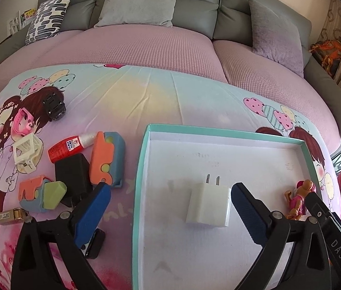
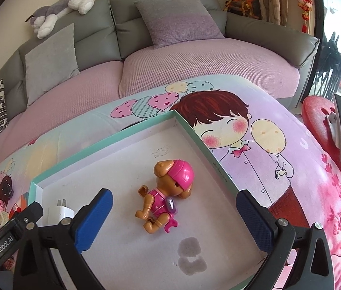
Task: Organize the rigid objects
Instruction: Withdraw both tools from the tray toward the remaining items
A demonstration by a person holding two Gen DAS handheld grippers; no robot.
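**Mid-sort: 2 items boxed, pile on the left not yet touched**

Sorting rigid items into teal-rimmed box (image 1: 144, 169), set on cartoon-print bench cover in front of sofa. Already inside: white USB charger (image 1: 208, 204), prongs pointing away, and pink puppy figure (image 2: 168, 193), lying on its side toward the right wall.

Left claw (image 1: 170, 207): spread wide, holding nothing, straddling box's left wall, right finger just beside charger. Right claw (image 2: 174, 217): also wide, holding nothing, hovering over puppy figure, no contact visible.

Outside box, left of it: black power adapter (image 1: 72, 176), red glue bottle (image 1: 70, 146), 2 orange-and-blue toys (image 1: 106, 157), white clip (image 1: 26, 152), black toy car (image 1: 54, 107), small brass-coloured item near the edge.

Judged step: both drops done. Next move likely left claw to black power adapter, nearest to the claw; needs clearing box wall, then closing across adapter's narrow sides without nudging neighbouring toys touching it.
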